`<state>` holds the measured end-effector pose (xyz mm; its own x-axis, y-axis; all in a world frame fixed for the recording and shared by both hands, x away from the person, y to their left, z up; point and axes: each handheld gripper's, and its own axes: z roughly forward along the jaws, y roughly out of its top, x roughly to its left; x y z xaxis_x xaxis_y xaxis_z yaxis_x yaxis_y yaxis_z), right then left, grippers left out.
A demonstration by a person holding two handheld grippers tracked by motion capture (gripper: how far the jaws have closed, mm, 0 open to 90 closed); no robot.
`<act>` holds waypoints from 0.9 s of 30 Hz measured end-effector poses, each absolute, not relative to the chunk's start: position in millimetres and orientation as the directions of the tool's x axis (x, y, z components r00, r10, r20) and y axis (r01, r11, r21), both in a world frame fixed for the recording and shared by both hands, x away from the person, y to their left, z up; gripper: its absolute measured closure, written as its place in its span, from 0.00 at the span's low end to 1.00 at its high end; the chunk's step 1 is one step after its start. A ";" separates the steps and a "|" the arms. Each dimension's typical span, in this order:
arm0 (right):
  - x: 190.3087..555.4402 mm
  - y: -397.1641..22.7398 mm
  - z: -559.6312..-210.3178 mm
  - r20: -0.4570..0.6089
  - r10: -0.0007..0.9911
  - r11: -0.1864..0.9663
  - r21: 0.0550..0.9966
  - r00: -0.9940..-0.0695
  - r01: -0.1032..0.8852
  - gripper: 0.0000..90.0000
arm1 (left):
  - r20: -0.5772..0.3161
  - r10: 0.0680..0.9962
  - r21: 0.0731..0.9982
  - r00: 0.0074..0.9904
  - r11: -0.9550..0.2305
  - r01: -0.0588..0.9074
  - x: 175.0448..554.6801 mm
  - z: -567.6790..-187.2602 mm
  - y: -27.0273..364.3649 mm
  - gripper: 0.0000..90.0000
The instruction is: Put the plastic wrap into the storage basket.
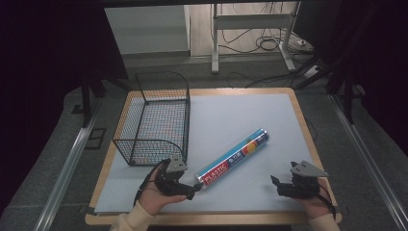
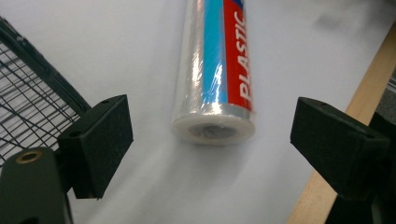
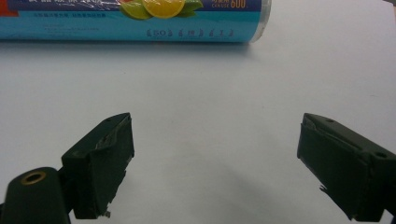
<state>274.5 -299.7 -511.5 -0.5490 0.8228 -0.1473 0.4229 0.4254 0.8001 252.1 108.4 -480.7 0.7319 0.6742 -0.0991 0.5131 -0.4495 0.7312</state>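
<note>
A roll of plastic wrap [image 1: 233,157], blue and red with white lettering, lies diagonally on the pale mat. My left gripper [image 1: 191,190] is open right at the roll's near end [image 2: 213,129], which sits between and just ahead of its two black jaws without touching them. My right gripper [image 1: 275,185] is open near the front right of the mat, nothing between its jaws. In the right gripper view the roll [image 3: 140,21] lies across the top, well ahead of the open gripper [image 3: 212,154].
A dark wire basket [image 1: 156,118] stands on the left of the mat, just beyond my left hand; its mesh [image 2: 28,98] is close beside the left jaw. The wooden table edge [image 2: 355,116] runs near the right jaw. A metal stand [image 1: 250,29] is on the floor behind.
</note>
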 end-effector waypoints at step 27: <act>274.2 -299.6 -511.4 -0.143 0.826 0.421 0.801 -0.545 0.427 0.12 | -0.091 0.674 0.666 0.733 -0.506 0.548 270.5 -457.8 78.5 0.15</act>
